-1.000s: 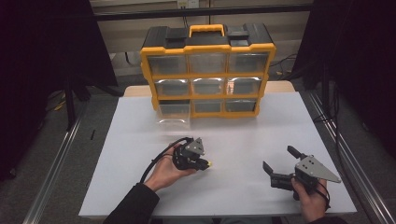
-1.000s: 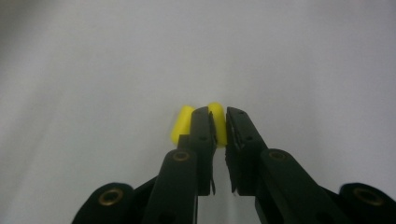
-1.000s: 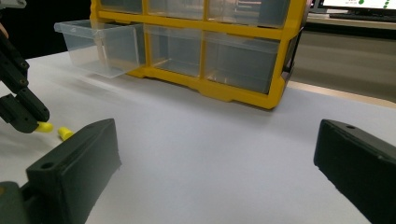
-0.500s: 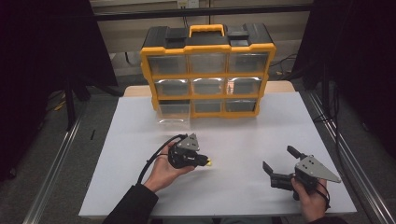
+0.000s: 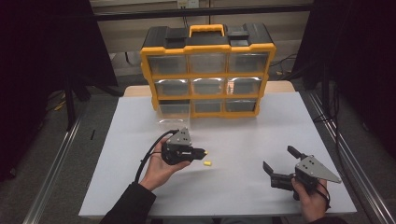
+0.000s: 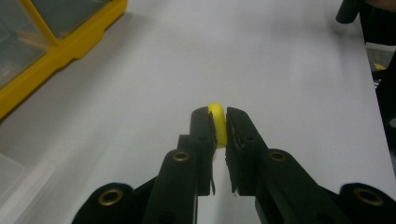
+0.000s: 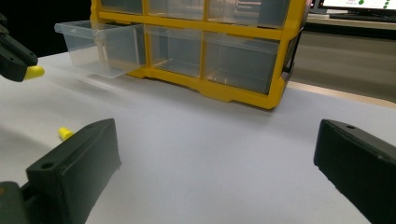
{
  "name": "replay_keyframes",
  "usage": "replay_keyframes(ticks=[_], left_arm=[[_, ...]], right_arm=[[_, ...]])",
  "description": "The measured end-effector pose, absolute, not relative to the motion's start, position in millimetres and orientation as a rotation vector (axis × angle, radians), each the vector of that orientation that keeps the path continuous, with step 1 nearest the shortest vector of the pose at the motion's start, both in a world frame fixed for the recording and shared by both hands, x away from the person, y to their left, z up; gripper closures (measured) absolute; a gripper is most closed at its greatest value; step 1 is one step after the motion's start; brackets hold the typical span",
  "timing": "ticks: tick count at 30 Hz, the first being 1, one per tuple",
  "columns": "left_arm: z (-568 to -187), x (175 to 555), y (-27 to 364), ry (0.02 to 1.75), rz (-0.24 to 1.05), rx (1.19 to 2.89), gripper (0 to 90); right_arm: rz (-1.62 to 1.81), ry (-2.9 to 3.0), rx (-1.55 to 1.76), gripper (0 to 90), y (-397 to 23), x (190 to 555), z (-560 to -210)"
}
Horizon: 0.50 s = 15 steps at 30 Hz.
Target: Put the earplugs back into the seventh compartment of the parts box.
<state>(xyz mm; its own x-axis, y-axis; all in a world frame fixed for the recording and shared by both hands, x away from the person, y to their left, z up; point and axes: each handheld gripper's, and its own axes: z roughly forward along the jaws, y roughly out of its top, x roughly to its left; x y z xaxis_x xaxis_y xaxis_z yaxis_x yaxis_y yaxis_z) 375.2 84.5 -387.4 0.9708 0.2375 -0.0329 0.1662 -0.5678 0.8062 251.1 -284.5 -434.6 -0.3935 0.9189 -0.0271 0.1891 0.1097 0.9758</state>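
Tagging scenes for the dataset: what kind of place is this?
Probably a lab data-collection rig, not a home. A white table framed by dark curtains, a yellow drawer organizer as the prop, and a person with a handheld left gripper pinching a small yellow piece, the right gripper open.

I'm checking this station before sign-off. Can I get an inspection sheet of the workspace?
Surface: white table, bare apart from the items listed.
Job's things: yellow piece clamped in the left gripper; second yellow piece lying on the table; yellow organizer at the far edge, its bottom-left clear drawer pulled out.
Clutter: nothing seen.
Grippers: left shut on a piece; right gripper open, holding nothing.
Cables: black cable trailing from the left gripper.
Surroundings: dark curtains at both sides.
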Motion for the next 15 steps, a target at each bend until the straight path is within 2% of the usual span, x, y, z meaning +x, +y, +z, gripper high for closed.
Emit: replay_keyframes(ticks=[15], left_arm=[[-374,378,99,0.310,0.135,2.120,81.7]], right_arm=[[1.335,1.696,1.095,0.0,-285,251,-435]])
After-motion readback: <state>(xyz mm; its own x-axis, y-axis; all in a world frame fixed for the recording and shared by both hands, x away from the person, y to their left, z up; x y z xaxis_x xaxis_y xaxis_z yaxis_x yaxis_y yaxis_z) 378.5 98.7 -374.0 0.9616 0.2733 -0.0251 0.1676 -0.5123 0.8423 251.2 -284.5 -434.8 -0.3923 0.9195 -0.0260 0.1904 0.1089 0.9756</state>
